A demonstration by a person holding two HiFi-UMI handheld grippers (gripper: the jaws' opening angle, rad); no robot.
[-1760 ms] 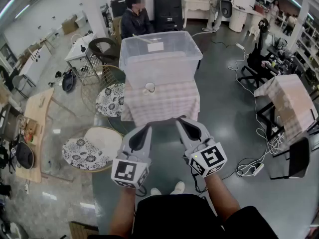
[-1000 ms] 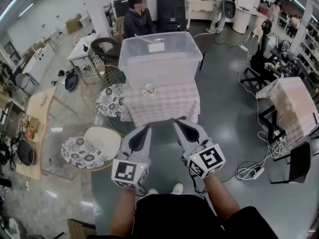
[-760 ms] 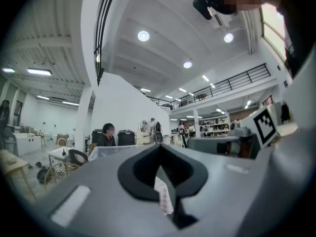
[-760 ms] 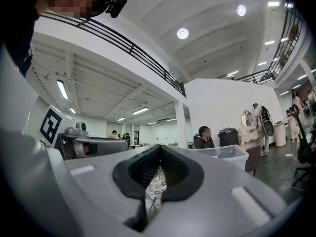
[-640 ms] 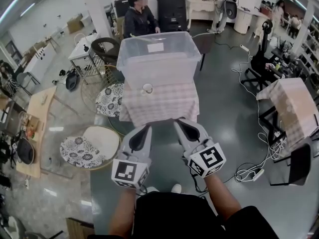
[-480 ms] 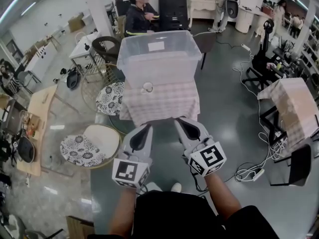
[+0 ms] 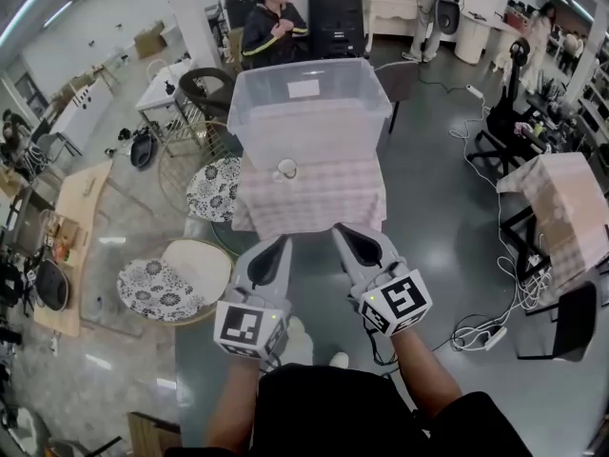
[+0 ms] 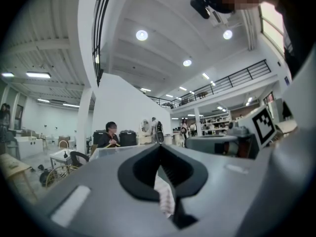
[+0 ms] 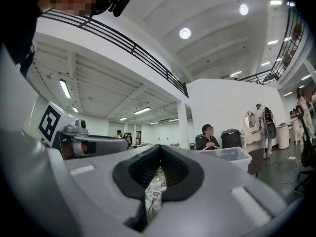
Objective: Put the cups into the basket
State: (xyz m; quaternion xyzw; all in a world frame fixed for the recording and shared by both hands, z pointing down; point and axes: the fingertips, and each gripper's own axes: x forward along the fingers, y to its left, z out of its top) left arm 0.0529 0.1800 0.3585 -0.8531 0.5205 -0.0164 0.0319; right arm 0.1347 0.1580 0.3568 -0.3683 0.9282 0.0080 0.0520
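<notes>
A small clear cup point(image 7: 284, 168) stands on the checked tablecloth of a table point(image 7: 314, 198) ahead of me. Behind it on the same table sits a large translucent plastic bin point(image 7: 309, 108); its rim point(image 9: 232, 154) shows in the right gripper view. My left gripper point(image 7: 278, 246) and right gripper point(image 7: 343, 233) are held side by side over the floor in front of the table, well short of the cup. Both are shut with nothing between their jaws. Both gripper views look level across the room with the jaw tips point(image 8: 159, 148) point(image 9: 159, 148) pressed together.
A person point(image 7: 271, 22) sits behind the table beside two dark bins point(image 7: 335, 8). Round patterned stools point(image 7: 211, 188) point(image 7: 171, 284) stand left of the table. Another checked table point(image 7: 561, 208) and floor cables point(image 7: 495, 284) lie to the right.
Both grippers have stayed almost in place and shut. The seated person behind the table has shifted and raised their hands. My view has drifted slightly.
</notes>
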